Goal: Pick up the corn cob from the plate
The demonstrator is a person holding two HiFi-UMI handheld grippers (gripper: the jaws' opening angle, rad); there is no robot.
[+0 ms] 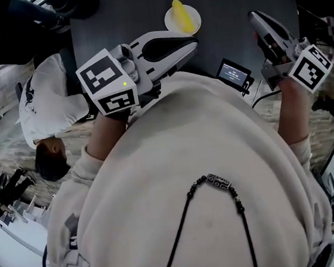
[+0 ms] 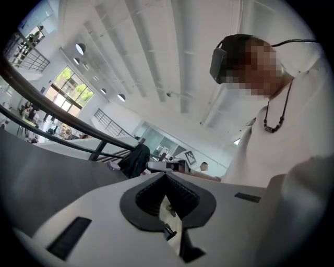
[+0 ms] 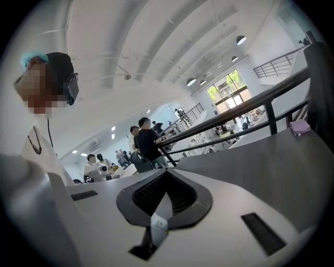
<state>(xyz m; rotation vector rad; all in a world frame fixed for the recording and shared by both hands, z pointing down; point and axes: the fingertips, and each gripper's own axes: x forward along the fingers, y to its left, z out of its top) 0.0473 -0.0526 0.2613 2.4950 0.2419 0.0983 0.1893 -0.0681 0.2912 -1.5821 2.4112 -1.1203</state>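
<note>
While yellow corn cob (image 1: 183,16) lies on white plate (image 1: 170,24), left tongs (image 1: 191,43) and right tongs (image 1: 254,17) pressed together, empty

The left gripper (image 1: 191,43) is held about level in front of the person's torso, its jaws pressed together with nothing between them. The right gripper (image 1: 254,17) tips slightly downward, its jaws likewise closed and empty.

I can read no word or number anywhere. The small screen (image 1: 234,72) at the counter (image 1: 120,17) edge shows lines too small to read; my marker cubes (image 1: 108,83) carry only black-and-white squares.
</note>
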